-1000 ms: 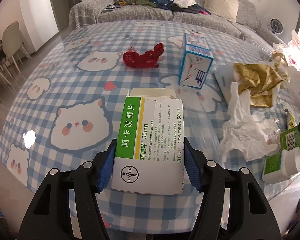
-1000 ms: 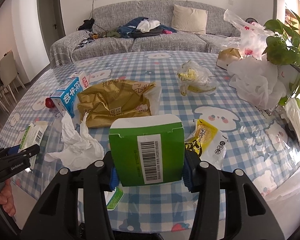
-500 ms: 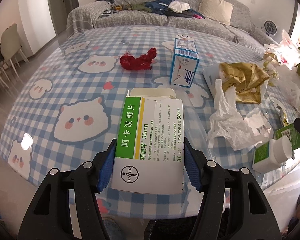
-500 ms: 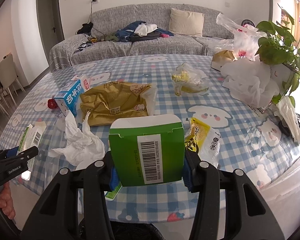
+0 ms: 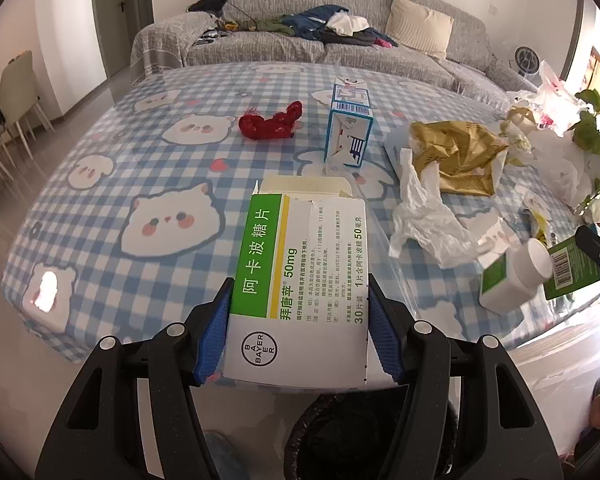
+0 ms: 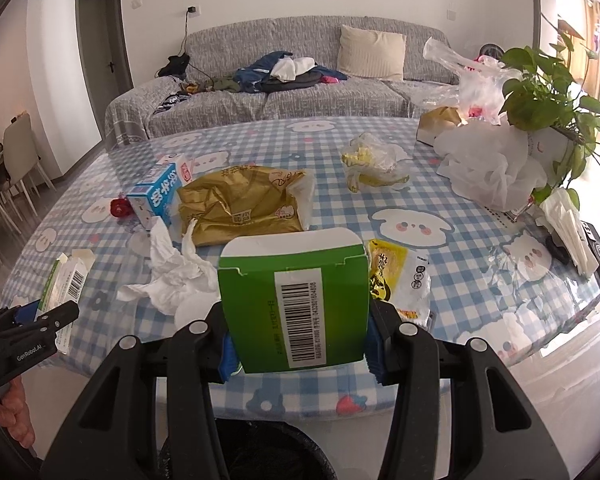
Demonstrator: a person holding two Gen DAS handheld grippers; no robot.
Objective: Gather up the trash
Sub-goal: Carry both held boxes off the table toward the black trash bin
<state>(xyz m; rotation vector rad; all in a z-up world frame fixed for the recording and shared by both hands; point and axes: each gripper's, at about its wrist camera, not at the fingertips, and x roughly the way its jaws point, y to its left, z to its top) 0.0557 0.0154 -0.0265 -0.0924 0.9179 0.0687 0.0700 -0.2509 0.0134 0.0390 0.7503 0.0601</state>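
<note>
My left gripper (image 5: 298, 316) is shut on a white and green medicine box (image 5: 300, 276), held off the near table edge above a black-lined trash bin (image 5: 364, 436). My right gripper (image 6: 296, 328) is shut on a green barcode box (image 6: 296, 296), also above the bin (image 6: 260, 456). The left gripper with its box shows in the right wrist view (image 6: 40, 320). The green box shows in the left wrist view (image 5: 572, 268), next to a white bottle (image 5: 516, 276).
The checked table (image 5: 140, 168) holds a red wrapper (image 5: 268, 124), a blue milk carton (image 5: 348, 128), a gold bag (image 5: 456, 156), crumpled tissue (image 5: 424, 220), a yellow snack packet (image 6: 400, 276), plastic bags (image 6: 492, 168) and a plant (image 6: 556, 88). A sofa stands behind.
Both grippers have drawn back from the table toward its near edge with their boxes. The trash bin has come into view beneath them.
</note>
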